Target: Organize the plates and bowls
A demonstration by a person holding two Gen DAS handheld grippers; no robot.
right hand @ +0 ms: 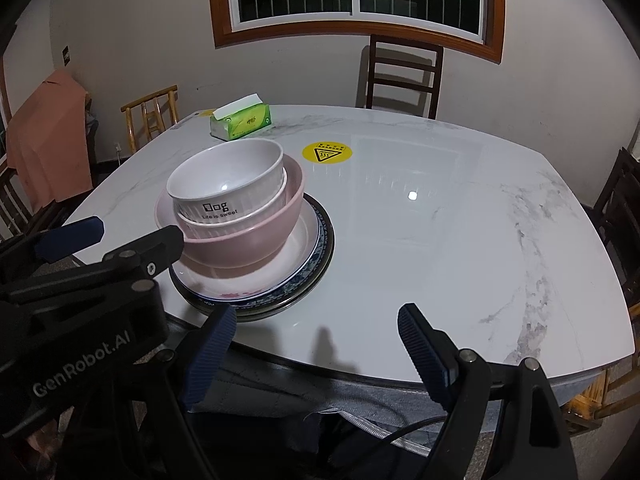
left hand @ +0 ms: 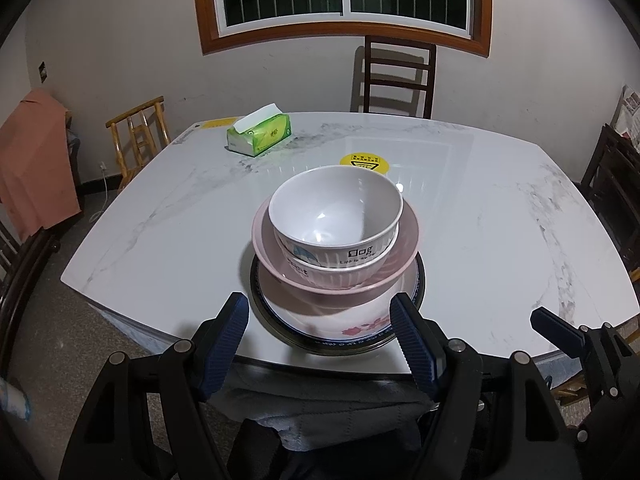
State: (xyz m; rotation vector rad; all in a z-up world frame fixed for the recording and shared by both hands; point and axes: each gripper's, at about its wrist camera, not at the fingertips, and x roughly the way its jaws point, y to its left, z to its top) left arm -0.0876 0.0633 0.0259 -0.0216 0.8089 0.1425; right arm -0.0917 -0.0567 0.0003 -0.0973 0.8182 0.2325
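Observation:
One stack stands near the front edge of the marble table (left hand: 480, 240). Two white ribbed bowls (left hand: 335, 216) are nested, the upper one printed "Dog". They sit in a pink bowl (left hand: 384, 272), on a white flowered plate (left hand: 320, 320), over a blue-rimmed plate and a dark-rimmed plate (right hand: 326, 256). My left gripper (left hand: 320, 312) is open and empty, its fingers just short of the stack's front rim. My right gripper (right hand: 314, 324) is open and empty over the table edge, right of the stack (right hand: 236, 216). The left gripper shows at the left of the right wrist view (right hand: 128, 232).
A green tissue box (left hand: 260, 134) lies at the far left of the table. A yellow round warning sticker (right hand: 327, 152) is behind the stack. Chairs stand around: a dark one (left hand: 396, 76) at the far side, a bamboo one (left hand: 138, 136) at the left.

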